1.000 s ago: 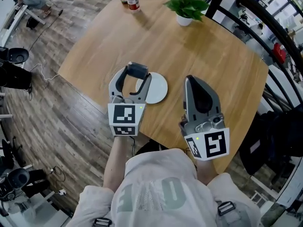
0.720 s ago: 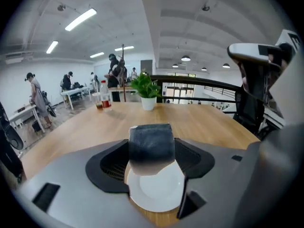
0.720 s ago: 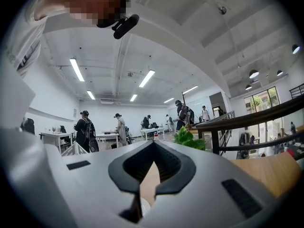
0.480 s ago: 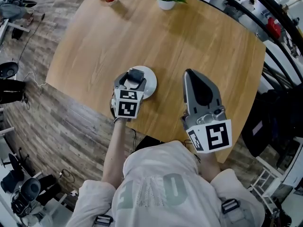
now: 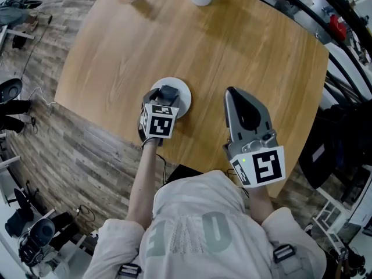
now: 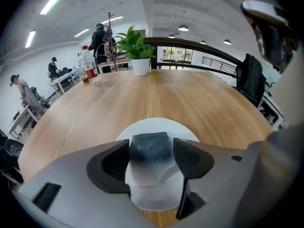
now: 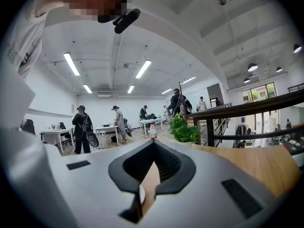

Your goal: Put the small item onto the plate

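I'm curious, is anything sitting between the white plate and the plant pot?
Nothing: only bare wooden table lies between the plate and the plant pot, clearest in the left gripper view.

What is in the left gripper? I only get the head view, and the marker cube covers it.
Observer: The left gripper is shut on a small dark item. The left gripper view shows it clamped between the jaws.
Operator: Is it over the plate?
Observer: Yes, the white plate shows directly behind and below the item. I cannot tell whether they touch.
Operator: Is the right gripper carrying anything?
Observer: No. The right gripper is shut and empty, and only the wood of the table shows through the gap.
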Available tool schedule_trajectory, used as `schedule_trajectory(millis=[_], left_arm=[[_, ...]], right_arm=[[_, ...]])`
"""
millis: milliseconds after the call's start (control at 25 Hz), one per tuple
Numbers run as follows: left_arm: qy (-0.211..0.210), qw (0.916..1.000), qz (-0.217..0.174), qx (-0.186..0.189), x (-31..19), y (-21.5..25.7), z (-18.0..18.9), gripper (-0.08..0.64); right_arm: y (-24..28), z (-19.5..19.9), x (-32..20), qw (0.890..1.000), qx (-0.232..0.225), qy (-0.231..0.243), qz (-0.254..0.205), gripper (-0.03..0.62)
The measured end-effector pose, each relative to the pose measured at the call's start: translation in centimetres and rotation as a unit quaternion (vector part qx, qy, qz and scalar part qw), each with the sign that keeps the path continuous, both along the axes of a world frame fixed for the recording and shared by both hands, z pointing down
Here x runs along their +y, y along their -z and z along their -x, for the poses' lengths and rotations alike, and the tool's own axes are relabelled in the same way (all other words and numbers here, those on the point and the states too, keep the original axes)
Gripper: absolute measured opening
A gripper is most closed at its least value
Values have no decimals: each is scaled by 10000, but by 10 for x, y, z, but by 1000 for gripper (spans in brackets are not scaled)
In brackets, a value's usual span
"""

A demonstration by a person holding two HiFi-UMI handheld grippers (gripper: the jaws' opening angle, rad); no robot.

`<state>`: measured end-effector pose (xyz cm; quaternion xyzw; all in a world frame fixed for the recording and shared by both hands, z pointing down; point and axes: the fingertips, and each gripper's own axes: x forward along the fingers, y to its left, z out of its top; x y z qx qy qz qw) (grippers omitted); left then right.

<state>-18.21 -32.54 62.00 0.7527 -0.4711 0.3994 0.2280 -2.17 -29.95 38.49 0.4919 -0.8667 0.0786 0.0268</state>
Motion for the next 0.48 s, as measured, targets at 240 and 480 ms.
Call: schedule_trajectory(millis=[240, 480], left_arm=[[52, 10000, 7, 38, 1, -4, -2, 295], [110, 9996, -111, 214, -4, -5, -4, 296]], right_arm=[[-9, 1, 6, 9999, 1, 68, 145, 17], [-6, 7, 12, 9998, 4, 178, 93, 17]])
